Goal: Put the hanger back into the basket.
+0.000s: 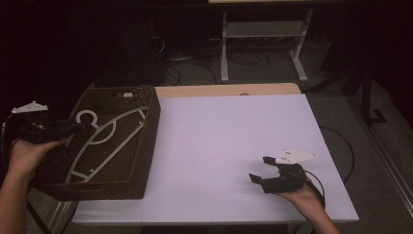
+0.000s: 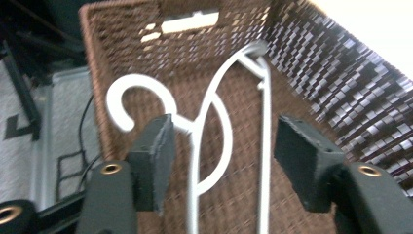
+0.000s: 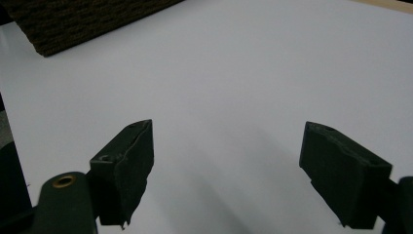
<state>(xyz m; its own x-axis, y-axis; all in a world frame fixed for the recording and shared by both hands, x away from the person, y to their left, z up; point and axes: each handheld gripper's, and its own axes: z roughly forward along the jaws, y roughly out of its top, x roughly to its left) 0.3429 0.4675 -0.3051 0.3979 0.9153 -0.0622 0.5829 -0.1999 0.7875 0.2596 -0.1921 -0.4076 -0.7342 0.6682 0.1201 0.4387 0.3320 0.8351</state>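
A white table (image 1: 234, 146) carries a brown wicker basket (image 1: 146, 141) at its left edge, with a white plastic clothes hanger (image 1: 104, 141) lying slantwise inside, its hook (image 1: 86, 117) toward the far left corner. The person's left gripper (image 1: 65, 127) reaches over the basket's left rim with jaws spread wide; in the left gripper view the hanger's neck (image 2: 192, 129) stands between the two pads, close beside the left pad (image 2: 158, 156), and nothing is clamped yet. The right gripper (image 1: 263, 170) rests well apart on the bare tabletop near the front right, jaws likewise wide and holding nothing; the right gripper view shows its pads (image 3: 126, 161) over plain white surface with a corner of the basket (image 3: 73, 24) far off.

The step in hand looks to be a grasp of the hanger at its neck. The likely trouble: the neck sits off-centre between the jaws, so a closing pinch may push the thin, smooth plastic sideways or let it twist. On lifting, the long arms could catch the weave or rim and drag the light basket, which the right gripper is too far away to steady.
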